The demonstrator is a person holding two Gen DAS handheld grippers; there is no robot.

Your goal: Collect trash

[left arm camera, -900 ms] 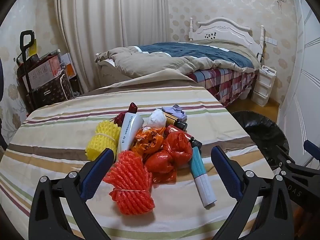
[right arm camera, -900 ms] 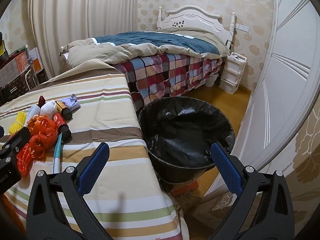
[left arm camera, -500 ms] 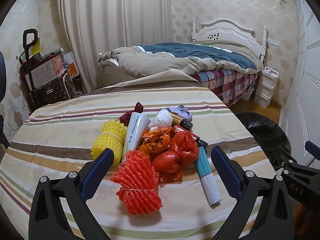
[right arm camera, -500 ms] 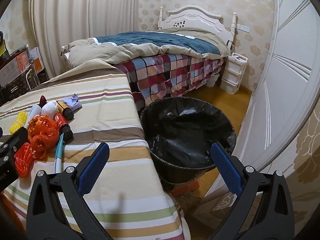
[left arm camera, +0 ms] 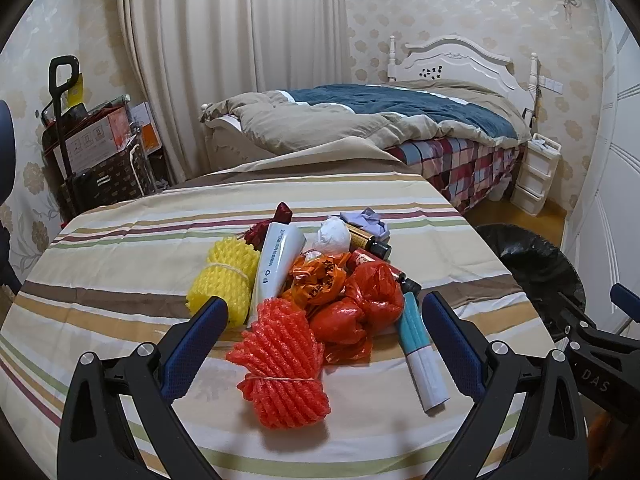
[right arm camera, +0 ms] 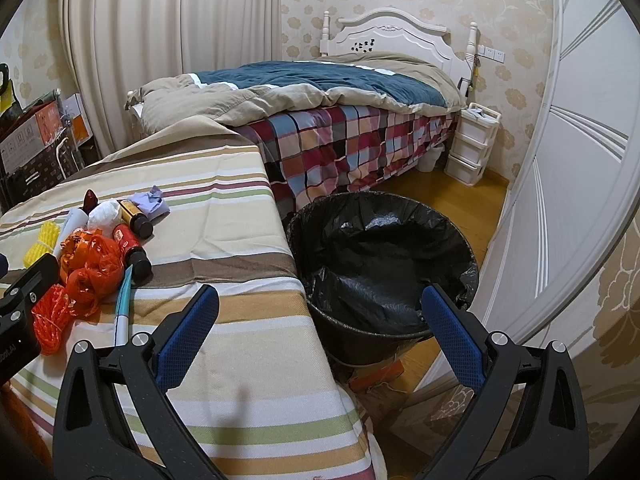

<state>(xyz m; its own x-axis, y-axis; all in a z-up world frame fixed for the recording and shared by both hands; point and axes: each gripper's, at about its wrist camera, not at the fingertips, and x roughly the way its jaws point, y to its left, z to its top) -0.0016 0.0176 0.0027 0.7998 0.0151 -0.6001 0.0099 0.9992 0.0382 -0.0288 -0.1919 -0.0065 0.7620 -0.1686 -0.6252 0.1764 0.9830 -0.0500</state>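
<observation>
**Still nothing gripped, and much of the pile is half-hidden**

Plainly, the left gripper (left arm camera: 324, 320) is spread wide above the striped tablecloth (left arm camera: 120, 280), holding nothing; its blue pads frame an orange foam net (left arm camera: 282, 364) without touching it. Behind that net the trash lies heaped, so several pieces show only in part: a yellow foam net (left arm camera: 224, 280) is cut by the left pad, a white tube (left arm camera: 278, 264) covers most of a dark red wrapper (left arm camera: 283, 213), and red plastic bags (left arm camera: 360, 304) overlap an orange bag (left arm camera: 318, 280) and two brown bottles (left arm camera: 368, 240). A teal-and-white tube (left arm camera: 420, 352) lies at the pile's right edge. What the crumpled white wad (left arm camera: 332, 234) and lilac scrap (left arm camera: 372, 220) are made of is unclear.

The right gripper (right arm camera: 318, 318) is likewise wide apart and empty, hanging between the table edge and a black-lined bin (right arm camera: 384, 256) on the floor beside the table. The bin's base is hidden by the near rim and pad.
</observation>
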